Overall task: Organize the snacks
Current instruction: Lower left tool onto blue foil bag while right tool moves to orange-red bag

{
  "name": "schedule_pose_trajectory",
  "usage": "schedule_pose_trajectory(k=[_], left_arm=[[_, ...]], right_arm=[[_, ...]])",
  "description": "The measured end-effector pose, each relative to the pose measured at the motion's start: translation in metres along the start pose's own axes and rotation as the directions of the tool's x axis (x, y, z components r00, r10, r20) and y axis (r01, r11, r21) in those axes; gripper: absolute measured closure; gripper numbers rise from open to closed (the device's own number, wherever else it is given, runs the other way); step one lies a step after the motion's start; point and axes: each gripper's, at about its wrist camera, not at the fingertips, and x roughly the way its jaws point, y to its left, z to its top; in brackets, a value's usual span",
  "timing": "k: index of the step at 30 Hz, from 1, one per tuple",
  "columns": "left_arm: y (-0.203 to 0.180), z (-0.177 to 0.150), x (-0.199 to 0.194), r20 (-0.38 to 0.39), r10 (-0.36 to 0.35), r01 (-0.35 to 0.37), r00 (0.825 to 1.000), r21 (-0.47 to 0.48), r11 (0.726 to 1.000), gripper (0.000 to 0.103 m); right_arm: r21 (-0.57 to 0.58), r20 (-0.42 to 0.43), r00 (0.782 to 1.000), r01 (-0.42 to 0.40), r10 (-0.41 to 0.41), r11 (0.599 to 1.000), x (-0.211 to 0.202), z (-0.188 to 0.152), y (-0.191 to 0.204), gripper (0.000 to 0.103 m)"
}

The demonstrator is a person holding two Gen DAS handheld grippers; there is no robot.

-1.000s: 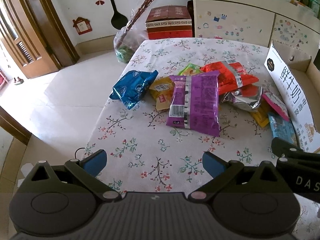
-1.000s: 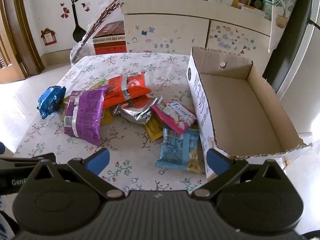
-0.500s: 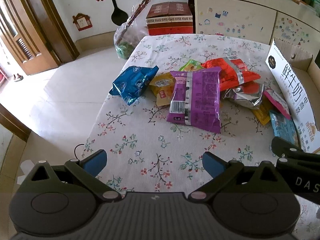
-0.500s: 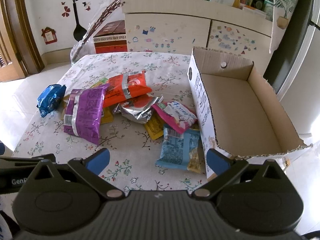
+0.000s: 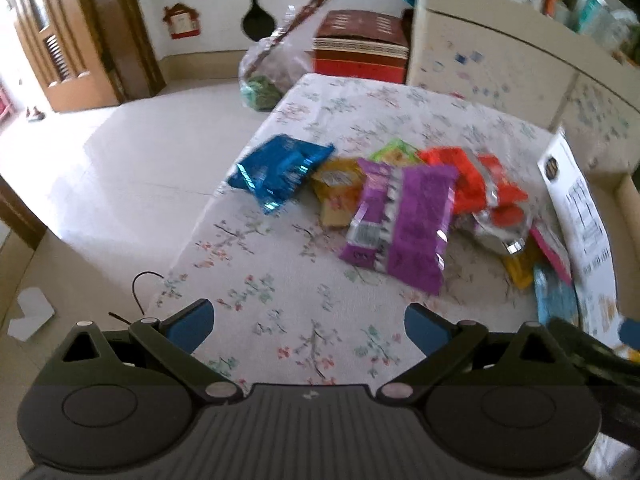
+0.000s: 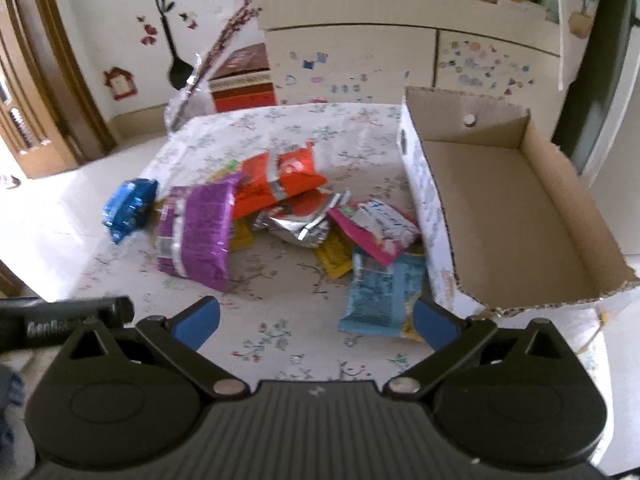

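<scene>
1. The left gripper (image 5: pixel 308 322) has its blue fingers spread wide with nothing between them; it hangs over the near edge of the flowery tablecloth (image 5: pixel 280 300)
2. The right gripper (image 6: pixel 316 318) is spread wide too and holds nothing
3. The snacks lie in a loose heap in front of both grippers, and none is in the box yet
4. Ahead of the left gripper and a bit to its right lies the big shiny purple bag (image 5: pixel 400 224); it rests on a small yellow packet (image 5: pixel 340 192). Further ahead and to its left sits the crinkly blue foil bag (image 5: pixel 280 172), right by the table edge
5. Just in front of the right gripper lies the flat light-blue packet (image 6: pixel 384 292), touching the wall of the open brown cardboard box (image 6: pixel 500 216). A pink packet (image 6: pixel 376 228) lies partly on it
6. The blue foil bag could fall to the floor if a finger bumps it
7. Pulling one packet from the heap could drag others along, as they overlap
8. The shiny bags look slippery and puffy, so a weak pinch may slip and a hard one may crush what is inside
9. The right gripper could knock the box wall, since the light-blue packet lies against it
</scene>
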Motion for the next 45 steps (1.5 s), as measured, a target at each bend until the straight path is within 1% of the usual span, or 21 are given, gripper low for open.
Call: schedule_pose_trajectory(k=[2, 4, 7, 8, 9, 13, 17, 21, 25, 27, 32, 34, 37, 39, 44, 45], left_arm=[[0.009, 0.010, 0.002, -0.005, 0.007, -0.007, 1.000, -0.036, 0.999, 0.000], [0.022, 0.020, 0.003, 0.001, 0.008, -0.008, 1.000, -0.080, 0.997, 0.000], [0.037, 0.037, 0.004, 0.022, 0.023, -0.020, 0.999, -0.128, 0.992, 0.000], [0.040, 0.042, 0.005, 0.028, 0.024, -0.020, 0.999, -0.131, 0.991, 0.000], [0.043, 0.049, 0.006, 0.033, 0.023, -0.018, 0.999, -0.132, 0.991, 0.000], [0.052, 0.068, 0.012, 0.049, 0.034, -0.025, 0.998, -0.158, 0.987, 0.000], [0.061, 0.083, 0.029, 0.028, 0.003, 0.002, 1.000, -0.197, 0.980, 0.000], [0.066, 0.093, 0.047, 0.006, -0.005, 0.007, 1.000, -0.234, 0.972, 0.000], [0.067, 0.104, 0.060, -0.004, -0.048, 0.046, 0.999, -0.264, 0.964, 0.000], [0.067, 0.108, 0.069, -0.012, -0.059, 0.054, 0.998, -0.277, 0.959, 0.000], [0.063, 0.116, 0.090, -0.035, -0.026, 0.016, 0.999, -0.269, 0.963, 0.000], [0.063, 0.119, 0.098, -0.048, -0.022, 0.008, 0.999, -0.278, 0.960, 0.000], [0.062, 0.122, 0.108, -0.061, -0.030, 0.011, 0.998, -0.286, 0.958, 0.000], [0.060, 0.124, 0.113, -0.066, -0.039, 0.018, 0.997, -0.291, 0.957, 0.000], [0.061, 0.125, 0.129, -0.093, -0.058, 0.025, 0.994, -0.323, 0.946, 0.000], [0.061, 0.124, 0.132, -0.100, -0.057, 0.021, 0.993, -0.327, 0.945, 0.000]], right_arm=[[0.005, 0.018, 0.999, -0.038, 0.038, 0.999, -0.007, 0.008, -0.007, 0.001], [0.036, 0.037, 0.995, -0.097, 0.096, 0.995, -0.014, 0.019, -0.017, 0.001], [0.105, 0.076, 0.976, -0.212, 0.205, 0.972, -0.025, 0.039, -0.037, 0.001], [0.115, 0.087, 0.971, -0.232, 0.223, 0.966, -0.028, 0.044, -0.043, 0.001], [0.115, 0.099, 0.969, -0.236, 0.225, 0.965, -0.030, 0.050, -0.047, 0.001], [0.077, 0.136, 0.972, -0.203, 0.192, 0.976, -0.033, 0.068, -0.055, 0.001], [0.074, 0.110, 0.973, -0.211, 0.202, 0.975, -0.024, 0.075, -0.055, 0.001], [0.129, 0.092, 0.958, -0.281, 0.270, 0.951, -0.013, 0.081, -0.062, 0.001], [0.115, 0.093, 0.958, -0.280, 0.270, 0.953, -0.006, 0.085, -0.060, 0.001], [0.119, 0.082, 0.958, -0.282, 0.274, 0.952, -0.001, 0.086, -0.058, 0.001], [0.174, 0.052, 0.948, -0.318, 0.314, 0.932, 0.014, 0.090, -0.059, 0.001], [0.182, 0.049, 0.946, -0.323, 0.319, 0.929, 0.018, 0.093, -0.059, 0.001], [0.166, 0.038, 0.949, -0.316, 0.314, 0.934, 0.026, 0.095, -0.054, 0.002], [0.161, 0.027, 0.948, -0.318, 0.318, 0.934, 0.032, 0.098, -0.051, 0.006], [0.174, 0.009, 0.949, -0.311, 0.315, 0.934, 0.052, 0.102, -0.045, 0.009], [0.178, 0.000, 0.949, -0.311, 0.316, 0.934, 0.058, 0.102, -0.043, 0.011]])
